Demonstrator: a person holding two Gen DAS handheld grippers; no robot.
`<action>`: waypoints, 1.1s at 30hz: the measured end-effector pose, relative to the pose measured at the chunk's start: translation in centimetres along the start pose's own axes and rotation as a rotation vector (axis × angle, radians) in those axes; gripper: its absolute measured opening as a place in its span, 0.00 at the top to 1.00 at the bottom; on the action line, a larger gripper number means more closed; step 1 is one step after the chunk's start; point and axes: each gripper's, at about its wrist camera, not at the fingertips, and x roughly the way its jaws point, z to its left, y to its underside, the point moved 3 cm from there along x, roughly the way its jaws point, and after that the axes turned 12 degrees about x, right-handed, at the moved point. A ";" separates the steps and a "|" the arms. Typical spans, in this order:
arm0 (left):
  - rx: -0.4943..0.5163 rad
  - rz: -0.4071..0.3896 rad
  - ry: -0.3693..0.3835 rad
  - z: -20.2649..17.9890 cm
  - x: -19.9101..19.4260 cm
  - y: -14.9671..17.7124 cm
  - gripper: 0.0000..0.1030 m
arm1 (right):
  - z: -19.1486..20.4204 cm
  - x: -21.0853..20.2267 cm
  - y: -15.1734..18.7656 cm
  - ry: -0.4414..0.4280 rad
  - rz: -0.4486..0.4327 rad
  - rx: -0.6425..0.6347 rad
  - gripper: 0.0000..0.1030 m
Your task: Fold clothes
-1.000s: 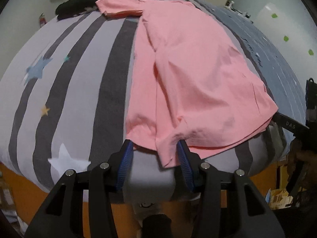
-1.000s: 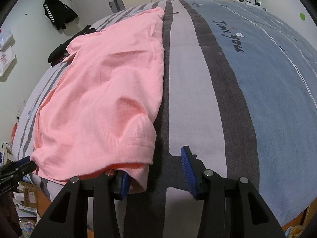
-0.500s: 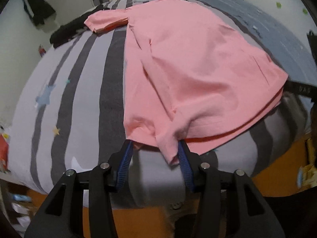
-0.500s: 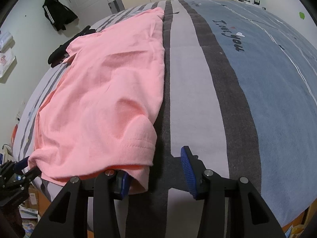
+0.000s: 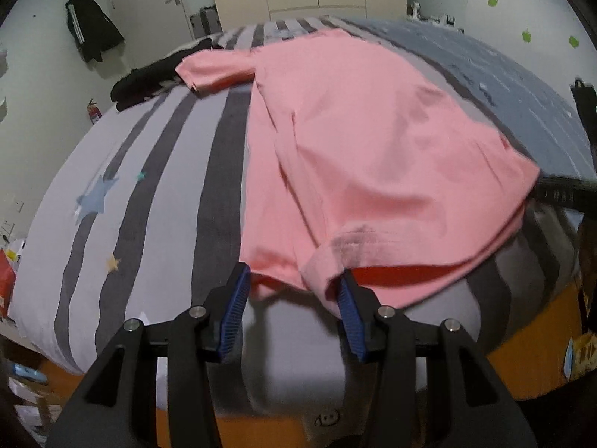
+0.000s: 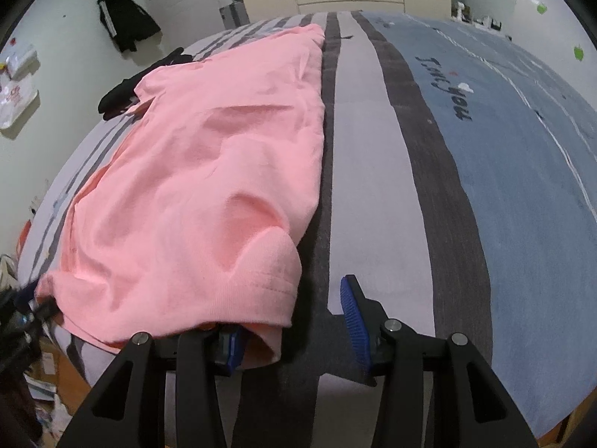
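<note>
1. Left wrist view. My left gripper (image 5: 294, 298) sits at the near edge of the bed (image 5: 164, 194), fingers spread wide apart. The hem corner of the pink T-shirt (image 5: 373, 156) droops into the gap between the blue pads (image 5: 234, 310); the cloth touches the right-hand pad, but nothing is pinched.

2. Same view. The shirt lies lengthwise along the striped bedspread, one sleeve (image 5: 212, 71) splayed out to the left at the far end. The near hem is doubled, with a darker orange underside showing below the top layer. This view is slightly motion-blurred.

3. Same view. A black garment (image 5: 149, 80) lies on the bed just beyond the sleeve; whether they touch I cannot tell. A black jacket (image 5: 91, 33) hangs on the wall at far left. A dark bar of the other tool enters from the right edge at the shirt's right corner.

4. Right wrist view. My right gripper (image 6: 294, 321) is also spread wide. The shirt's near right corner is draped over the left finger, hiding most of its blue pad (image 6: 235, 347); the right pad stands bare over the grey stripe, clear of the cloth.

5. Same view. The shirt (image 6: 209, 171) covers the left part of the bed (image 6: 373, 171); the blue panel (image 6: 522, 171) with script lettering lies well to its right.
</note>
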 end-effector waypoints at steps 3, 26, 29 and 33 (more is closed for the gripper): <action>0.002 -0.025 0.045 -0.8 -0.8 -0.8 0.58 | 0.0 -0.1 0.1 0.002 -0.010 -0.019 0.60; -0.233 -0.228 0.233 5.3 -4.9 -7.8 0.99 | 1.3 -1.4 1.5 0.012 -0.018 -0.067 0.65; -0.275 -0.262 0.247 6.9 -5.6 -9.0 0.99 | 0.9 -1.6 1.8 0.029 -0.023 -0.044 0.65; -0.269 -0.250 0.254 7.2 -5.3 -9.3 0.99 | 1.7 -1.6 1.1 0.030 -0.069 -0.039 0.65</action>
